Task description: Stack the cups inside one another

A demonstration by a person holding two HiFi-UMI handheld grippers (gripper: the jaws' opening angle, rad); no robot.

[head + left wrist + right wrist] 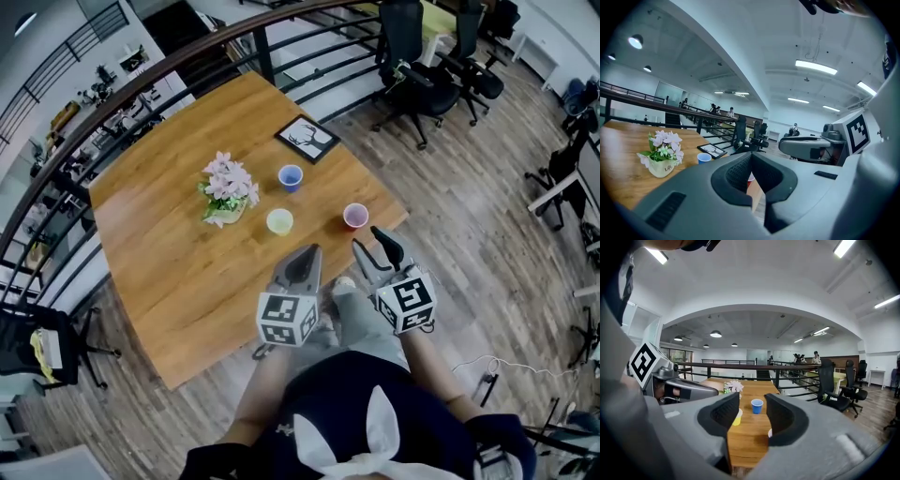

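Right gripper [373, 246]: jaws apart, empty. Pink cup [355, 216] just ahead, near the table [187, 281] edge. Left gripper [309, 255]: closed, empty. Yellow cup [279, 221] ahead, bare wood around it.

Flower pot [226, 194], picture frame [307, 139]

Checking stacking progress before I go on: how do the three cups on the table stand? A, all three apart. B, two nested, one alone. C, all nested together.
A: the blue cup, yellow cup and pink cup each stand alone on the table, with bare wood between them.
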